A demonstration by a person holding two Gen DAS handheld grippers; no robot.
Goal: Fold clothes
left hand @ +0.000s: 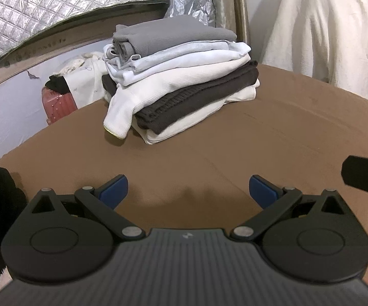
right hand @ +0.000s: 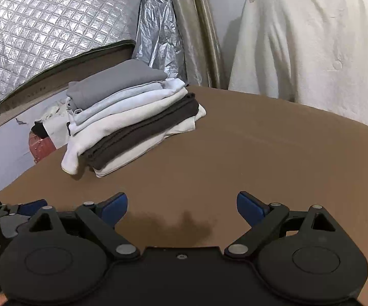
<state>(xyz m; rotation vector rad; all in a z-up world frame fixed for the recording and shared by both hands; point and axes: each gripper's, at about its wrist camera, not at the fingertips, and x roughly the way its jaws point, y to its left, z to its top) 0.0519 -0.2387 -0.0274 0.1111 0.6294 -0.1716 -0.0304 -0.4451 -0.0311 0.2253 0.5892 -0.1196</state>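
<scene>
Between the blue fingertips [left hand: 115, 191] of the left gripper [left hand: 187, 190] lay only bare brown cloth: its jaws stood wide apart and held nothing. The right gripper [right hand: 181, 204] was the same, jaws spread, blue pads [right hand: 250, 207] well clear of each other, nothing between them. Both grippers hung low and level over the brown tabletop [right hand: 260, 158], pointing forward across it, side by side; each showed at the edge of the other's view, cut off by the frame. A soft shadow fell on the cloth just ahead of each one.

Farther out, toward the far left of the table, sat the stack of folded clothes [left hand: 179, 81]: a grey piece [left hand: 173, 35] on top, pale and white layers under it, a dark brown one [left hand: 196, 99] near the bottom, a white one beneath. One white sleeve [left hand: 119, 119] drooped off the near left corner onto the table.

Beyond the table edge, a pink suitcase [left hand: 56, 102] was partly hidden, with dark and white cloth heaped on it that was hard to make out. Quilted silver sheeting [right hand: 43, 33] filled the upper left, and a cream cover [right hand: 311, 51] draped something unseen at right.
</scene>
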